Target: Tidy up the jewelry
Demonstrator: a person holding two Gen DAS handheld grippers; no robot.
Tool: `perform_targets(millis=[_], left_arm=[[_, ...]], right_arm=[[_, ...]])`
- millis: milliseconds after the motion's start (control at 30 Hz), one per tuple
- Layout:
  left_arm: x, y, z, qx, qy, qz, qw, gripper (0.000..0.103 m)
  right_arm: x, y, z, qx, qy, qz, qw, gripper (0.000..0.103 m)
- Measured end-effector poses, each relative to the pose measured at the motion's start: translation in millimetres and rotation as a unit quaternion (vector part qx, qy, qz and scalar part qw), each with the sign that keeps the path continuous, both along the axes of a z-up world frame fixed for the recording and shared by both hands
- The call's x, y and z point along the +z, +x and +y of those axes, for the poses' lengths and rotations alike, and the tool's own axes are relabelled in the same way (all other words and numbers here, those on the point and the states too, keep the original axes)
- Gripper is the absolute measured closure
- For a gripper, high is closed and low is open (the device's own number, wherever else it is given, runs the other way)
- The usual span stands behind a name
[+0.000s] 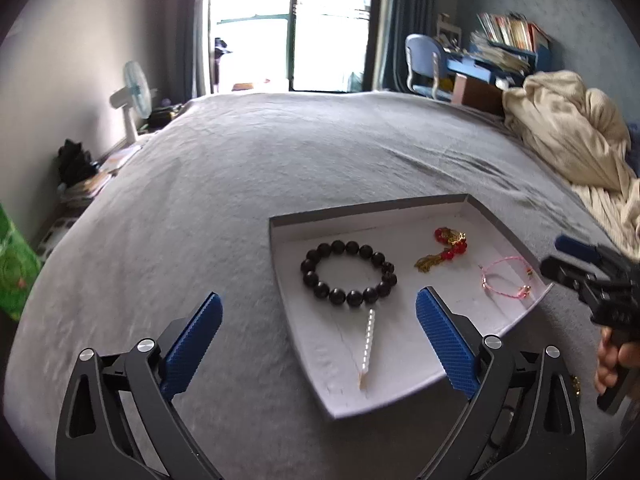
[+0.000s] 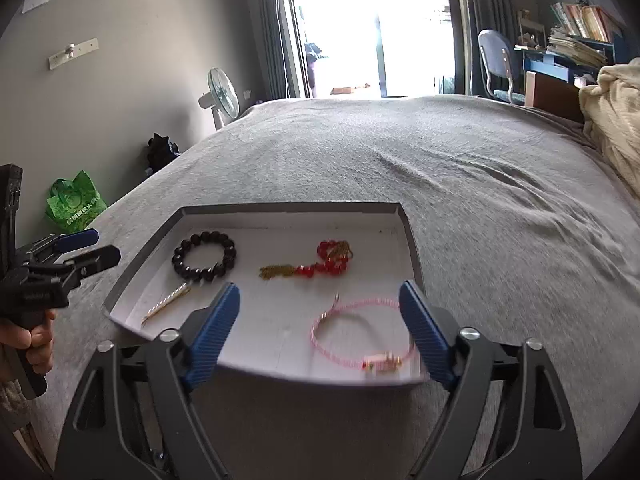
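From the left wrist view, the left gripper stands spread wide with nothing between its blue pads, hovering over the near edge of a shallow white tray that lies on a grey bed. Inside the tray lie 4 pieces: a dark bead bracelet toward the left, a slim pearl-white hairpin just below it, a red bead and gold chain piece toward the back, and a thin pink cord bracelet at the right side. The right gripper enters from the right edge, held by a hand. From the right wrist view, the right gripper is likewise released and empty, with the pink cord bracelet lying in the tray between and just beyond its pads, untouched. The bead bracelet looks rigid and round, likely to roll; pinching across 1 side of the ring seems safest. The pink cord is light and limp, best nipped near its clasp. The chain piece would slump and slide.
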State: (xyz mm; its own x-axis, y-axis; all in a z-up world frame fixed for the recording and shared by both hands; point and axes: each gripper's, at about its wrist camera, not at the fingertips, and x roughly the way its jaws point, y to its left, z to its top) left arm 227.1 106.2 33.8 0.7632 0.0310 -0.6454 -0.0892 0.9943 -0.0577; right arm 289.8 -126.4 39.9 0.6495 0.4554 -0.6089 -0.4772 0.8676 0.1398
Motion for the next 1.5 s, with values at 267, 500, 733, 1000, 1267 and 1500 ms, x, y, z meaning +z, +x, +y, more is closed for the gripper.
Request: perform_targets(millis=[267, 500, 733, 1000, 1267, 1500], left_arm=[[-7, -37, -6, -0.008, -0.035, -0.009, 0.9993, 0.005], [-17, -61, -16, 0.002, -0.036, -0.015, 0.9992, 0.005], [-26, -84, -29, -0.002, -0.03, -0.021, 0.9993, 0.005], [-35, -99, -37, -0.005, -0.021, -0.027, 0.9994, 0.005], [-39, -118, -46, -0.006, -0.014, -0.051, 0.9986, 0.005], [-39, -124, -59, -0.037, -0.012, -0.054, 0.9978, 0.005]], right_arm=[[-4, -39, -11, -0.005, 0.004, -0.022, 1.0, 0.007], [-11, -68, -21, -0.016, 0.006, -0.034, 0.999, 0.006], [-13, -84, -32, -0.027, 0.012, -0.042, 0.999, 0.006], [-19, -99, -35, -0.025, 0.009, -0.054, 0.998, 0.006], [-21, -112, -42, -0.032, 0.021, -0.063, 0.997, 0.006], [-22, -113, -45, -0.042, 0.024, -0.057, 0.997, 0.006]])
